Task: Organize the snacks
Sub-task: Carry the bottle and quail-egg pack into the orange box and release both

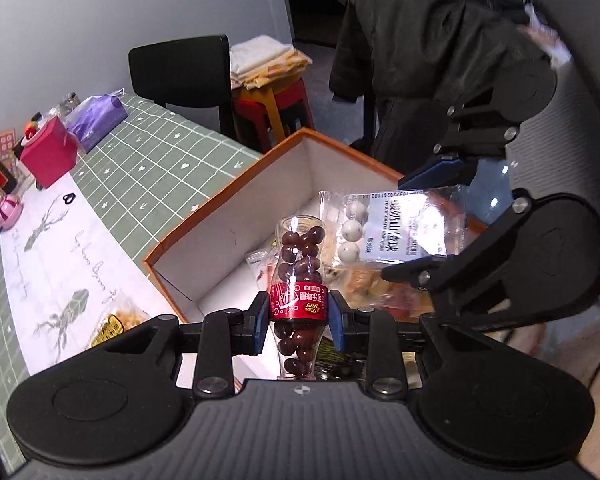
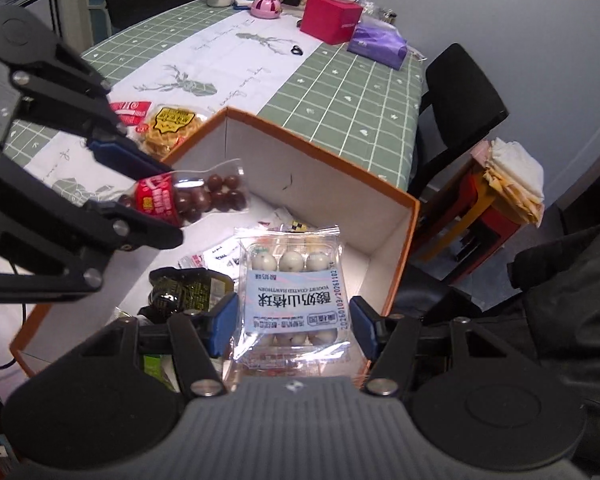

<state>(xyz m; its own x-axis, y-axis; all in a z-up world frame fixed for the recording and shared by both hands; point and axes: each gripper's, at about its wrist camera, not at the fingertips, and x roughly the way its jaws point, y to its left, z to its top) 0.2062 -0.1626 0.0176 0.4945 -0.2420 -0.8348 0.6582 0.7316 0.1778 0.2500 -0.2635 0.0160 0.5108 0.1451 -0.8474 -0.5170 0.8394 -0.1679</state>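
My left gripper is shut on a small clear bottle of chocolate balls with a red label, held over the orange-rimmed white box. My right gripper is shut on a clear packet of yogurt-coated hawthorn balls, also above the box. In the left wrist view the hawthorn packet hangs to the right in the other gripper. In the right wrist view the chocolate bottle shows at the left in the left gripper. Several snack packets lie inside the box.
A waffle packet and a red-and-white packet lie on the green grid tablecloth beside the box. A pink box, purple tissue pack and bottles stand at the far end. Black chairs, a red stool with folded cloth.
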